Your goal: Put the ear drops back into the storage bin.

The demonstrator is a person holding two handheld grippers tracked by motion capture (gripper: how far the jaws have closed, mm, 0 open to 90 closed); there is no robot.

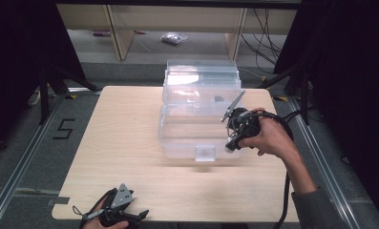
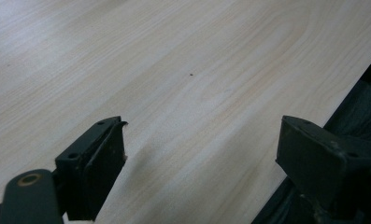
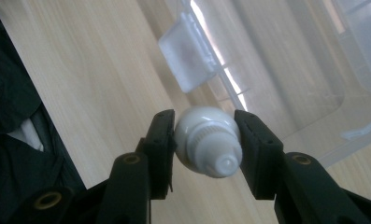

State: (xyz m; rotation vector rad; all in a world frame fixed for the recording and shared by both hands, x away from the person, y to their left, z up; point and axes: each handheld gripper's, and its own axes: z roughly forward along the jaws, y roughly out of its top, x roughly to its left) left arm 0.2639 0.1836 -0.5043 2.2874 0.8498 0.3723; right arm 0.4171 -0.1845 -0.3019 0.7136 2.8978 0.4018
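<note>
Your right gripper (image 3: 206, 140) has its jaws clamped on a small white screw-cap bottle (image 3: 209, 142), one pad on each side of its rounded body, the ribbed cap pointing back toward the camera. In the high view the same gripper (image 1: 231, 143) hangs at the front right corner of the clear plastic storage box (image 1: 199, 114), with the bottle (image 1: 228, 148) at the tip of the jaws, just above the box's rim. Beyond the jaws in the right gripper view sits the box's white front latch (image 3: 185, 51), and past that the transparent wall and floor.

The grip is the weak point — the pads bear on a smooth, curved, glossy surface, and only across its widest part. I judge that any twist of your wrist could let the bottle roll between the pads and squirt out, landing on the worktop (image 1: 130, 143) rather than in the box. The rim and latch sit close ahead of the jaws too; swing in low and the bottle could knock the edge and be levered loose.

Your left gripper (image 1: 125, 210) rests at the near edge of the worktop, jaws wide apart with nothing but bare wood between them (image 2: 202, 154) — well away from the box, so it cannot steady it if the right one bumps it.
</note>
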